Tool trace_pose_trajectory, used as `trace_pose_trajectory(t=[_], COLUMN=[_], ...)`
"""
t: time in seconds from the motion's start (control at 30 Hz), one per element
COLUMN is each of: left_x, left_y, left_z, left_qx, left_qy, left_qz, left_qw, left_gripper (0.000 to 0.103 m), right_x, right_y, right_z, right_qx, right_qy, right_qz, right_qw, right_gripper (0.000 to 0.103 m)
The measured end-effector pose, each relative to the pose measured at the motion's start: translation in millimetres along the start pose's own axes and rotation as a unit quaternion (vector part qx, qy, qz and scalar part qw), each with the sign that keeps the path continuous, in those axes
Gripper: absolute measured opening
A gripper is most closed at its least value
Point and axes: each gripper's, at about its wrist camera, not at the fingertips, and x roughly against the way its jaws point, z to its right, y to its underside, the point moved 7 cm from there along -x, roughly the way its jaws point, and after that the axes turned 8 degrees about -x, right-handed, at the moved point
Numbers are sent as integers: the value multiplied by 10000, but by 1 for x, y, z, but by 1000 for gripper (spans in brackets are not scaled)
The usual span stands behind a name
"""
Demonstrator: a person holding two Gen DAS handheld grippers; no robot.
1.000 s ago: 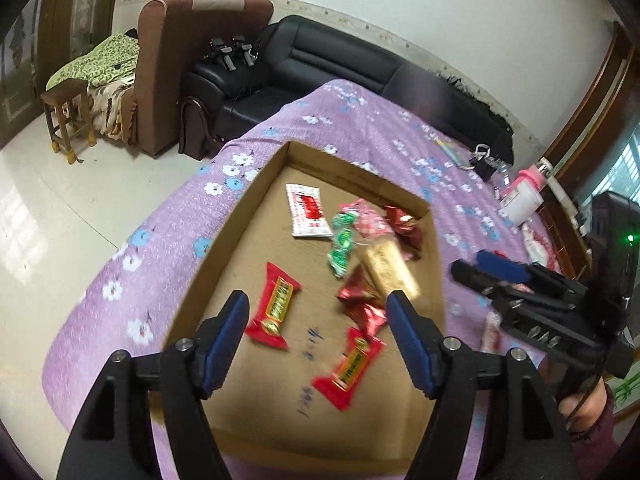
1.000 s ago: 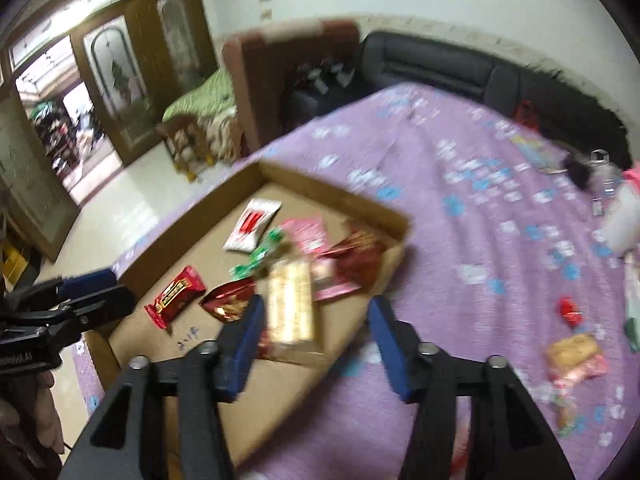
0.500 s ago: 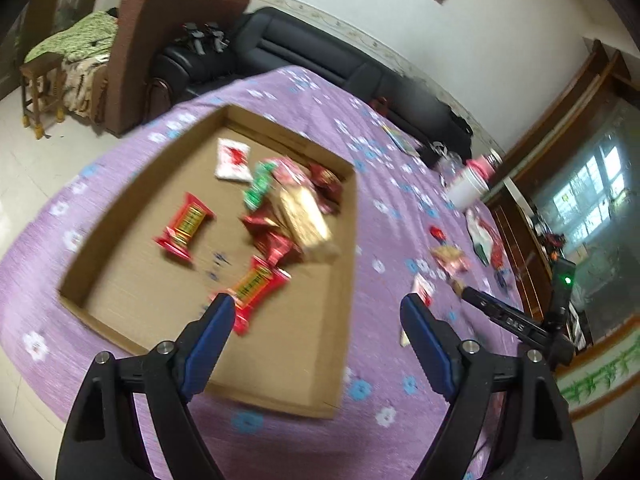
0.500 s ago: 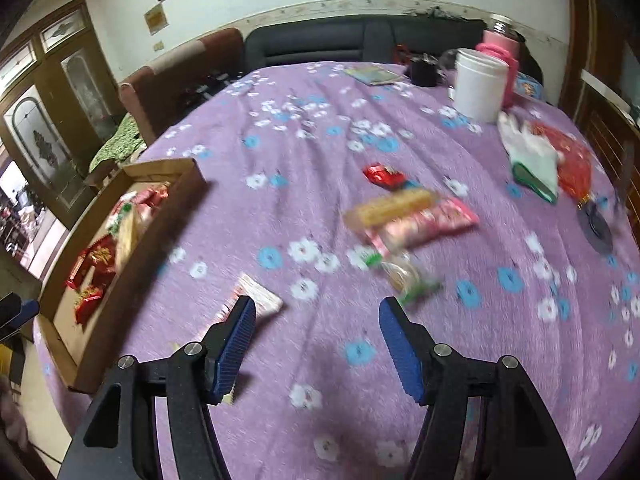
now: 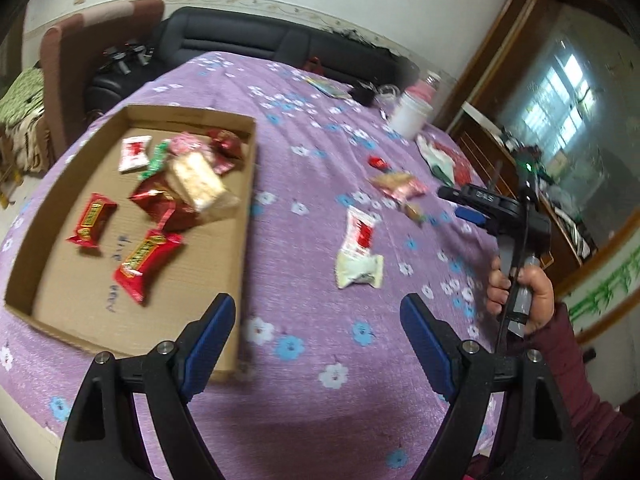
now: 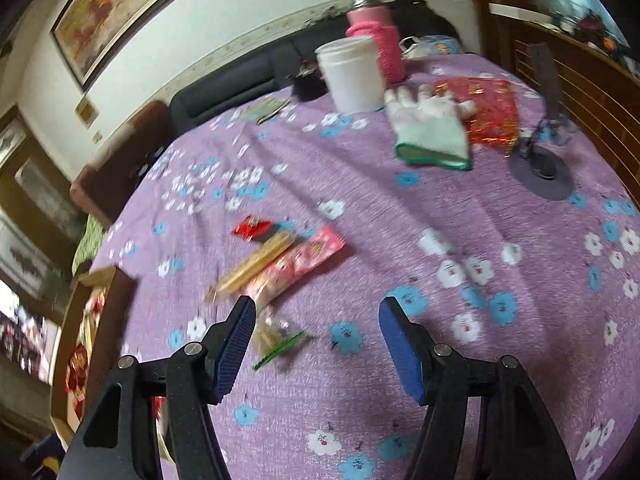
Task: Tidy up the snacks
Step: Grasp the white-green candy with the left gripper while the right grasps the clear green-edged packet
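The left hand-held gripper (image 5: 316, 326) hangs above the surface (image 5: 312, 360), its blue pads spread wide with nothing between them. Just ahead and to its left sits the cardboard box (image 5: 248, 184), a shallow tray lying flat on the purple flowered cloth. Inside it are several snacks: a white packet with red print (image 5: 135, 153) near the far wall, a green wrapper (image 5: 154, 160) beside it, a pale biscuit pack (image 5: 196, 182) lying over dark red packets (image 5: 160, 204), and two red bars with gold labels (image 5: 93, 221) nearer the front.

Outside the box, on the cloth, a white and red packet (image 5: 359, 248) lies ahead of the left hand-held gripper, well apart from the box wall. Farther off is a small cluster of loose snacks.

The right hand-held gripper (image 6: 316, 338) is also spread wide and holds nothing. It hovers over that cluster: a pink packet (image 6: 304, 260) touching a long yellow biscuit stick (image 6: 256, 262), a small red wrapper (image 6: 252, 228) just beyond them, and a small clear bag with a green tie (image 6: 276, 338) close to the left pad. In the left wrist view the person's right hand (image 5: 520, 292) grips the handle.

At the far edge of the surface stand a white cup (image 6: 352, 74) and a pink bottle (image 6: 378, 40), with a white glove (image 6: 432, 128) lying over a red foil bag (image 6: 488, 108)
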Motion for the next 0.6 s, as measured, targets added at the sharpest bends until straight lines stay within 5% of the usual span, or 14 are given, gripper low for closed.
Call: trace_pose_trajectory(t=[0.2, 0.27, 0.4, 0.6], left_x=[-18, -21, -32, -76], left_y=[1, 1, 1, -10], left_z=[20, 25, 39, 61], left_qx=[-232, -330, -603, -1041], left_qy=[-23, -87, -160, -258], left_qz=[-243, -292, -390, -527], left_qw=[9994, 9990, 9973, 9928], left_gripper=[84, 84, 84, 84], right_x=[-32, -39, -41, -34], right_y=[16, 19, 23, 29], right_z=[-32, -37, -36, -31], right_qx=[1057, 1257, 1261, 1197], right_qy=[166, 221, 68, -34], right_qz=[-298, -280, -299, -364], right_qw=[9938, 9914, 9915, 9921], right_gripper=[67, 55, 39, 39])
